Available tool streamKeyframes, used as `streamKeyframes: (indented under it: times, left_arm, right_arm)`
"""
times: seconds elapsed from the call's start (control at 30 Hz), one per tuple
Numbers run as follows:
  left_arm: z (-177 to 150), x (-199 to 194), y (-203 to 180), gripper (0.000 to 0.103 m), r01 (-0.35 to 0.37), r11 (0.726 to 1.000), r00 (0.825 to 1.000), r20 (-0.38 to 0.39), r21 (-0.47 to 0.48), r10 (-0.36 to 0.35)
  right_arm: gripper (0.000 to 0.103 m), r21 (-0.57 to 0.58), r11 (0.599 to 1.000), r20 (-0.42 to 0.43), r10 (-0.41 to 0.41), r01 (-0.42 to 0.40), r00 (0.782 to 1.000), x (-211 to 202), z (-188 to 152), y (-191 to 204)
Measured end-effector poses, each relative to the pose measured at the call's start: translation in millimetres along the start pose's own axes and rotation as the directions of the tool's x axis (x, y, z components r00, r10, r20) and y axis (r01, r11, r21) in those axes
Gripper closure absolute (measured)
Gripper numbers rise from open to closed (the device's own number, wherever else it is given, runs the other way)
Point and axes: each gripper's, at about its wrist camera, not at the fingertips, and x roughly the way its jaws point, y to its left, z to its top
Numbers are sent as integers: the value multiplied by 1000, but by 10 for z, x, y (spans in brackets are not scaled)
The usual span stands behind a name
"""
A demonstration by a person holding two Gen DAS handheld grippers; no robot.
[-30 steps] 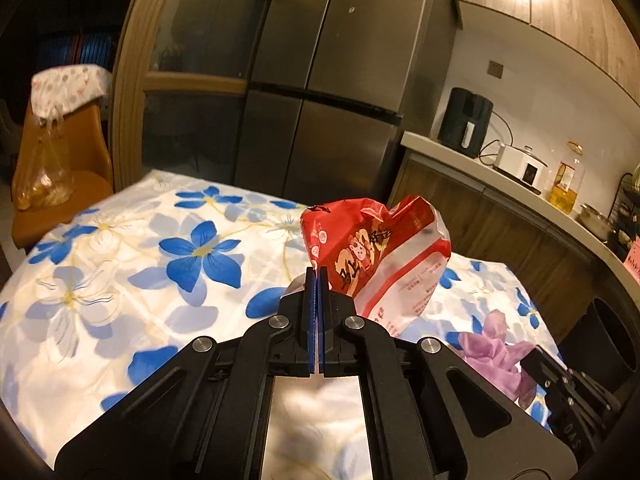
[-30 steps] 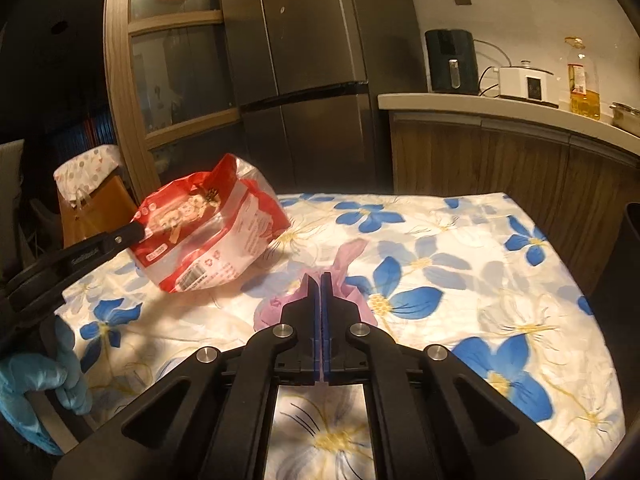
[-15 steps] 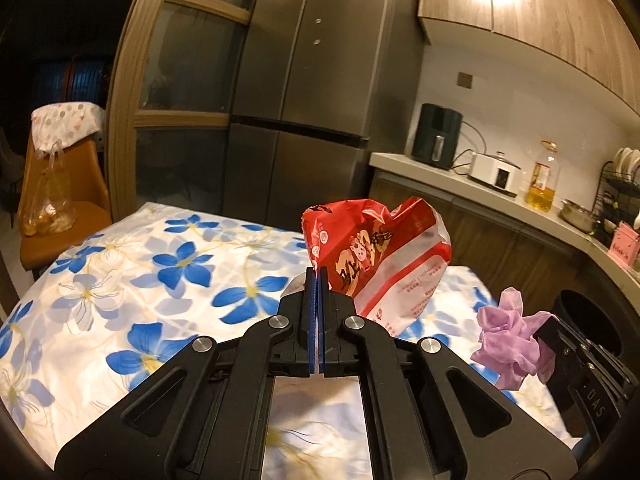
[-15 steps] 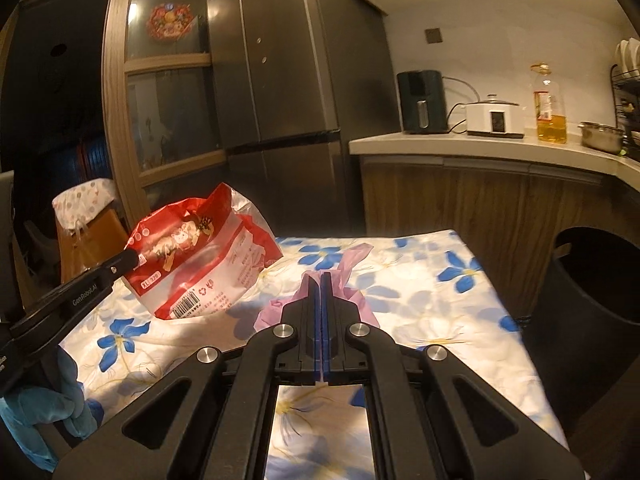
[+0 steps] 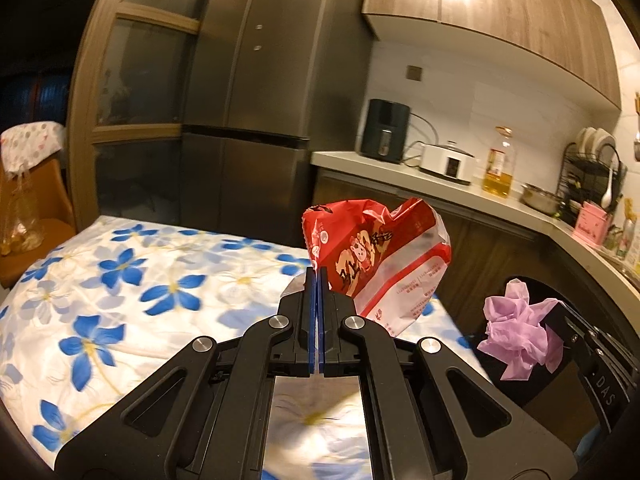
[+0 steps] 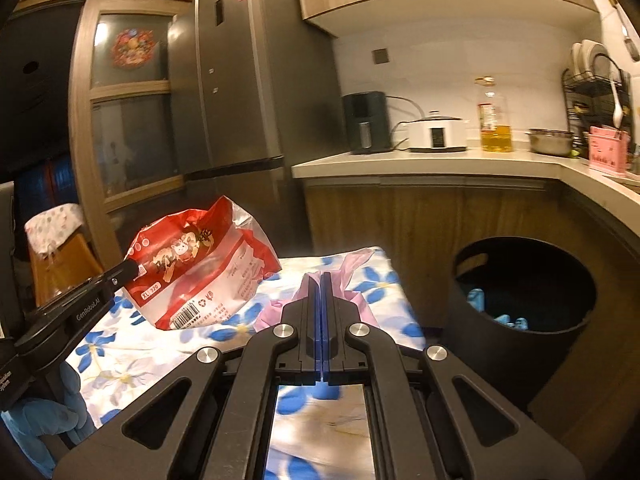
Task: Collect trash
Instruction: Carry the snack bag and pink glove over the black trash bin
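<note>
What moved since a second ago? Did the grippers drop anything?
Nothing was dropped. Both grippers lifted off the flowered table and swung toward the black bin, now in view. The left gripper still pinches the red bag; the right gripper still pinches the purple plastic. Fingers stayed shut.

The left wrist view is taken from just behind the left gripper [image 5: 317, 280], looking forward along its fingers over the floral tablecloth [image 5: 120, 280] toward the refrigerator [image 5: 260, 120]. The right wrist view is taken likewise behind the right gripper [image 6: 321, 284], facing the kitchen counter [image 6: 420, 162] and black bin [image 6: 520, 300]. The red snack bag [image 6: 200, 272], the counter and refrigerator are shared by both views.
</note>
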Motion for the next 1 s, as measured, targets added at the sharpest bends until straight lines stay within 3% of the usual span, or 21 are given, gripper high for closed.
streamKeyframes:
  times: [0.4,0.77,1.0]
  left_arm:
    - [-31,115,-800,103,118,992,993,-8,53,-118]
    - [42,352,-1661,103,237,969,971,3,70,-238]
    - [-23,605,-2208,103,293,953,956,-10,81,-293]
  right_arm:
    - [102,36,992,41,-125,123,991,-217,80,-631]
    - [102,95,962,78,-265,258,961,-246,219,-1304]
    - [102,163,941,84,-311,295,947,-165,283,-1721]
